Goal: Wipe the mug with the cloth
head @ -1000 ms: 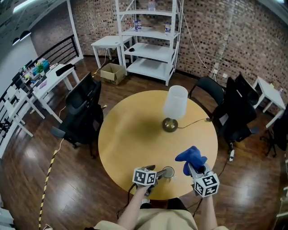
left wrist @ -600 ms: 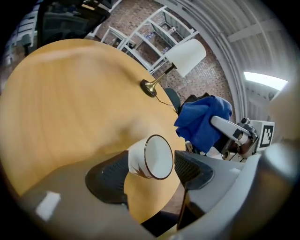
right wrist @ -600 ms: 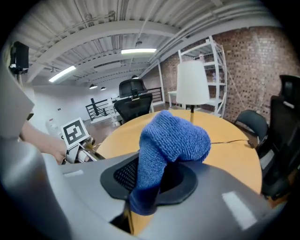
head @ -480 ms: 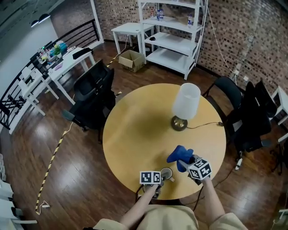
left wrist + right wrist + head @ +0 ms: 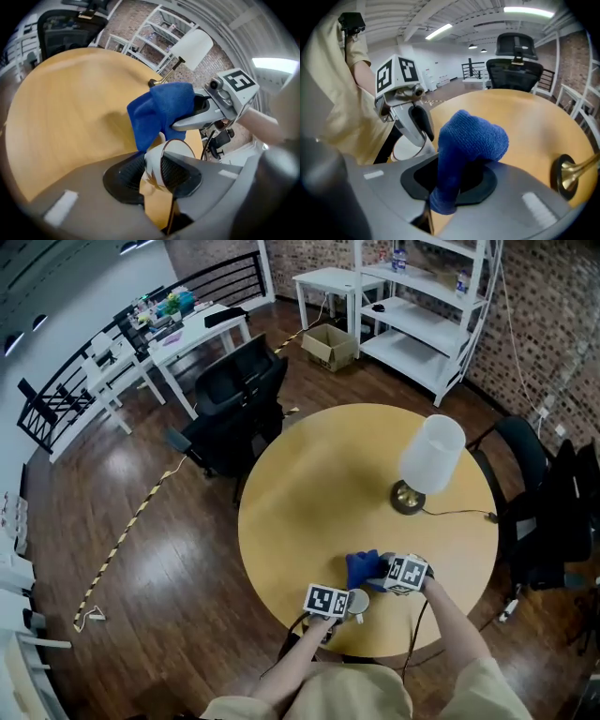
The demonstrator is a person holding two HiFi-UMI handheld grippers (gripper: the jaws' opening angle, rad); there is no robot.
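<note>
Between just-closed left tongs (image 5: pixel 161 172) the mug (image 5: pixel 153 161) wall is pinched, unclear overhead; right tongs (image 5: pixel 454 187) clench cloth (image 5: pixel 473 140).

Brick wall (image 5: pixel 562 324), wood floor (image 5: pixel 122 521), white shelving (image 5: pixel 427 329), black chair (image 5: pixel 239 413), likely cardboard box (image 5: pixel 330 346).

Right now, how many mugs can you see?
1: a white mug in the jaws of the left gripper, which have just been closing on it, by the near edge of the table, beside the blue cloth. More could hide on the distant shelves.
</note>
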